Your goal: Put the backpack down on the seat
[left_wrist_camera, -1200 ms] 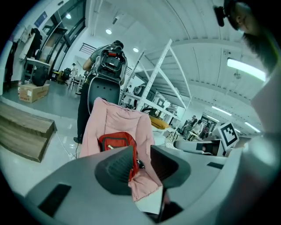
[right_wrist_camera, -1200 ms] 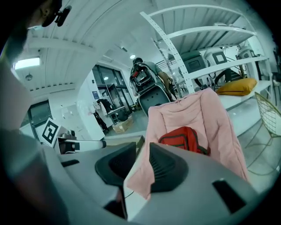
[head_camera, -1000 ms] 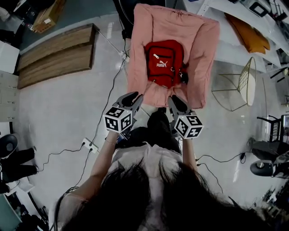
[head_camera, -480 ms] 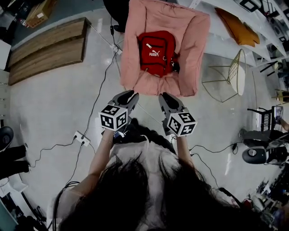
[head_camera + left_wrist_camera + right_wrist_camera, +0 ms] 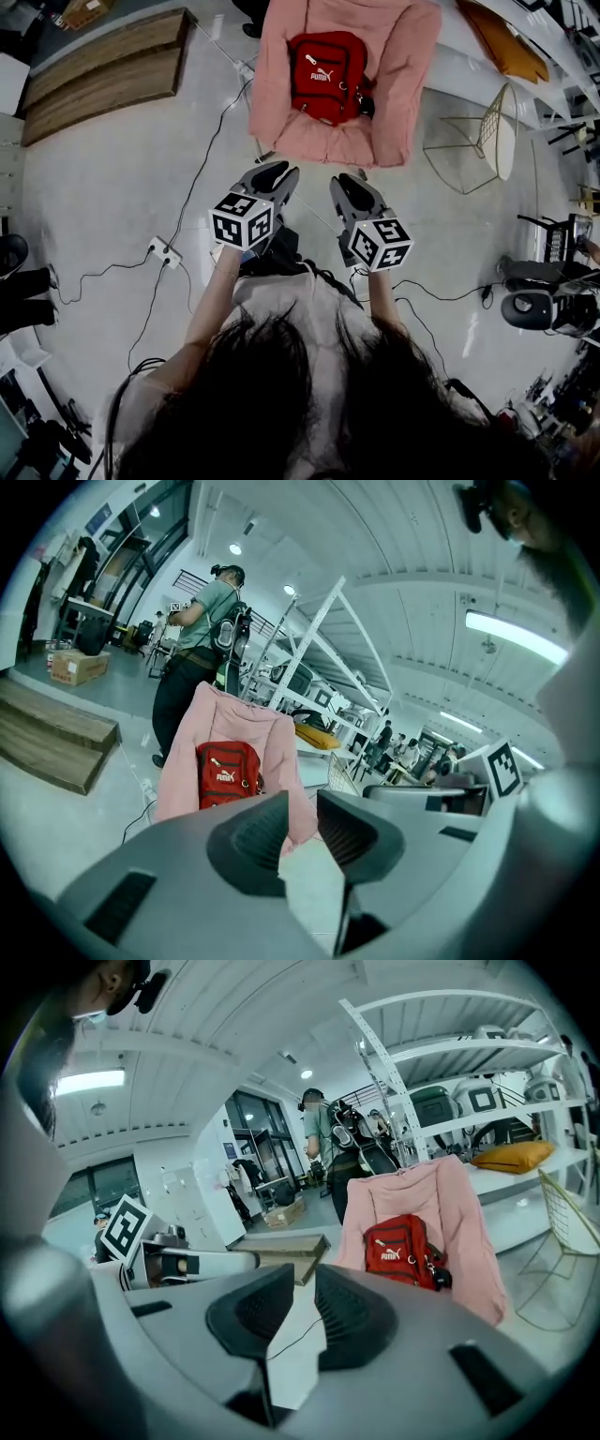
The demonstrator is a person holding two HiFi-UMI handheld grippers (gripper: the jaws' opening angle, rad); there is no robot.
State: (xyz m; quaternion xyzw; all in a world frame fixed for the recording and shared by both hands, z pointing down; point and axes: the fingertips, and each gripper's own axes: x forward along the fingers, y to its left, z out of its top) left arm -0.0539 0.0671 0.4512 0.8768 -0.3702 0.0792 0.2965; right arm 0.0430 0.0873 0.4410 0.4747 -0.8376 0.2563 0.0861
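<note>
Top centre: backpack propped against seat back, so placement looks done; left gripper, right gripper below it, jaws narrowly parted, empty.

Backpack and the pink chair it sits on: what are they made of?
The backpack looks like matte red woven fabric, probably nylon or polyester: stitched panels, zip pulls, a printed white logo. The chair seems covered in soft pink cloth, perhaps fleece or cotton: it creases and sags, without shine.

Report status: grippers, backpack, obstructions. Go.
Left gripper, right gripper: jaws slightly apart, empty. Backpack sits on pink seat, neither gripper touching it. No obstruction seen between.
</note>
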